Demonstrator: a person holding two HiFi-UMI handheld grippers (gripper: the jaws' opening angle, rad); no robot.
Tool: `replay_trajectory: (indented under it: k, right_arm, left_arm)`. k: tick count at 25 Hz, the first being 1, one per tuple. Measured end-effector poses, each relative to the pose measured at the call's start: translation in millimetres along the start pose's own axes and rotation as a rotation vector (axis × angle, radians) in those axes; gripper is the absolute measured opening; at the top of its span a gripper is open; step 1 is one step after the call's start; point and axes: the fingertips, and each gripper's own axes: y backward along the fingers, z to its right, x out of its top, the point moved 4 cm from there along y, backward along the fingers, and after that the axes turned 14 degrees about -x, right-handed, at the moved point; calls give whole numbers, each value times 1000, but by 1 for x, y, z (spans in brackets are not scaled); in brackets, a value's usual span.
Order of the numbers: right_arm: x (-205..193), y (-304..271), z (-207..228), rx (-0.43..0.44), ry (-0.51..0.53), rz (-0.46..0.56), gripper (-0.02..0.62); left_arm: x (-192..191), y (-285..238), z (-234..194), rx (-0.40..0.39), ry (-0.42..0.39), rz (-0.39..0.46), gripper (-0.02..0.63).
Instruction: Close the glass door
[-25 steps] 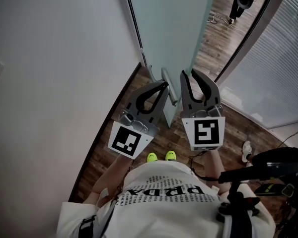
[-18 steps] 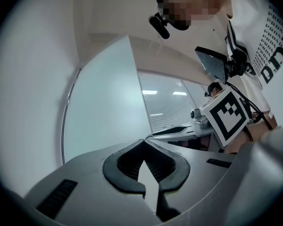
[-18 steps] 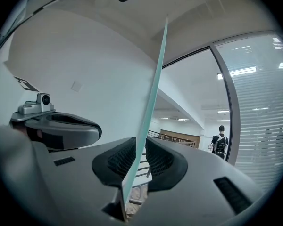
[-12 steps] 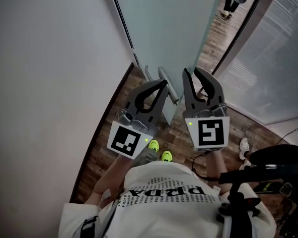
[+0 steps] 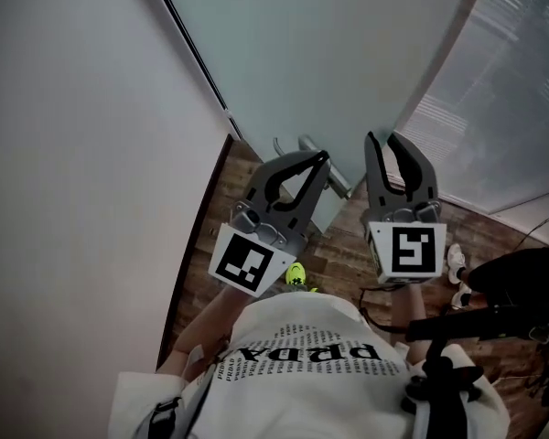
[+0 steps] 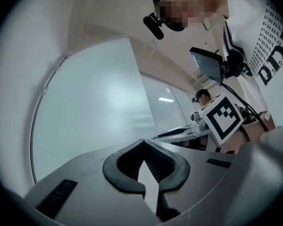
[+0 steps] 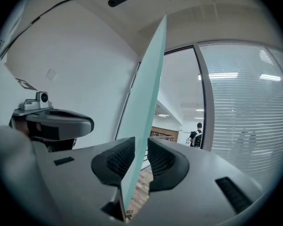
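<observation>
Head view: both tools are held out in front of the chest, marker cubes toward the camera, jaws pointing at the glass door.

Left tool: clenched, tips meeting in a closed loop with nothing inside. It is angled up and to the right, beside the door handle and partly covering it. I cannot tell if they touch. In the left gripper view the frosted door face fills the area beyond the closed tips.

Right tool: jaws apart and roughly upright, at the door's free edge. In the right gripper view the door edge runs down between the two pads. One pad looks to be against the face. A sliver of floor shows beside the other, so it is released, not clamped.

The door stands ajar between the white wall and the slatted partition.

Hard to make out: the lower handle, the door's bottom edge behind the tools, and a distant person in the gap. Yellow-green shoes are partly hidden on the wooden floor.
</observation>
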Motion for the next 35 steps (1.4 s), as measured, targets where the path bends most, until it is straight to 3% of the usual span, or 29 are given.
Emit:
replay_trajectory:
  k: [7, 21, 35]
  right_arm:
    - [0, -3, 8, -44, 42, -3, 61]
    - [-3, -3, -6, 85, 103, 40, 61]
    - [-2, -2, -3, 35, 113, 61, 67]
  left_arm:
    - [6, 6, -2, -19, 14, 39, -9]
    - [-3, 10, 6, 71, -14, 57, -9]
    - [-6, 25, 12, 29, -41, 97, -9]
